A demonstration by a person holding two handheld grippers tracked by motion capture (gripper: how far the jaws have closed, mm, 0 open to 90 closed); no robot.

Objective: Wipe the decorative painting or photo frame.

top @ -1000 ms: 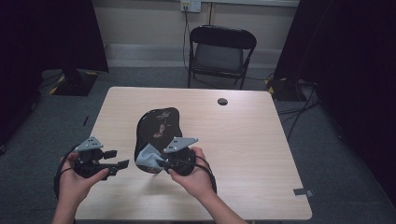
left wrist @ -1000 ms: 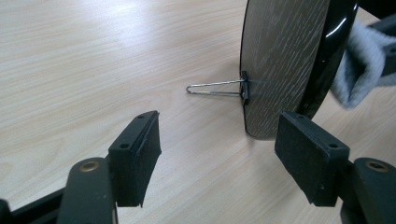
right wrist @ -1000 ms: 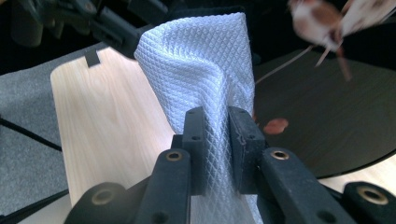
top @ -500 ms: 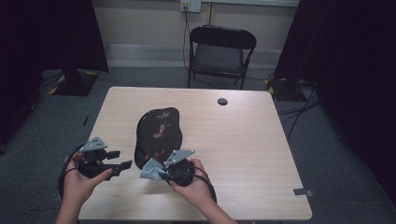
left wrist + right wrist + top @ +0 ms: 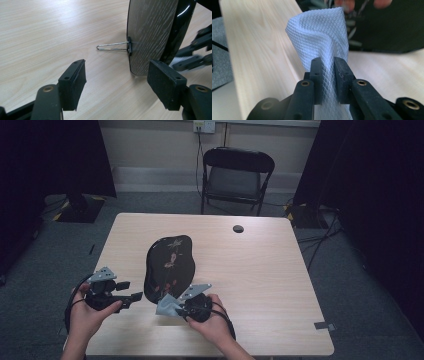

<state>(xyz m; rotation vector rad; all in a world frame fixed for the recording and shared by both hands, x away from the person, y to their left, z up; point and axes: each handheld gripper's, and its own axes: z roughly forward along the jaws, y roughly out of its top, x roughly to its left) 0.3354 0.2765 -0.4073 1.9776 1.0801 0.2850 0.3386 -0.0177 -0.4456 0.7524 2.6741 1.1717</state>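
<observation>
A pale wooden table [image 5: 260,285] is seen from above, with a black folding chair [image 5: 235,177] set beyond its far edge on grey carpet. A small dark round spot [image 5: 238,228] is marked on the tabletop near the far right corner.

On the near left part of the table a black lacquered tray [image 5: 169,265] with a painted flower pattern is stood on its edge, tilted, its glossy face turned upward toward the camera. In the left gripper view the tray's grey, wood-grained back [image 5: 150,35] is shown upright on the table, and a thin wire stand [image 5: 112,46] is clipped to it and stretched out over the tabletop.

The left gripper [image 5: 131,297] is held just beside the tray's near left edge, apart from it. Its jaws are spread wide with nothing between them, and the tray's lower edge is seen just ahead of the right-hand jaw.

The right gripper [image 5: 167,307] is held at the tray's near end, just in front of its bottom rim. A pale blue cloth [image 5: 322,42] with a diamond weave is pinched between its jaws, which are closed tightly on it; the cloth is bunched upward above the jaw tips. In the right gripper view the dark tray is seen blurred just beyond the cloth; whether the cloth is touching it cannot be told.
</observation>
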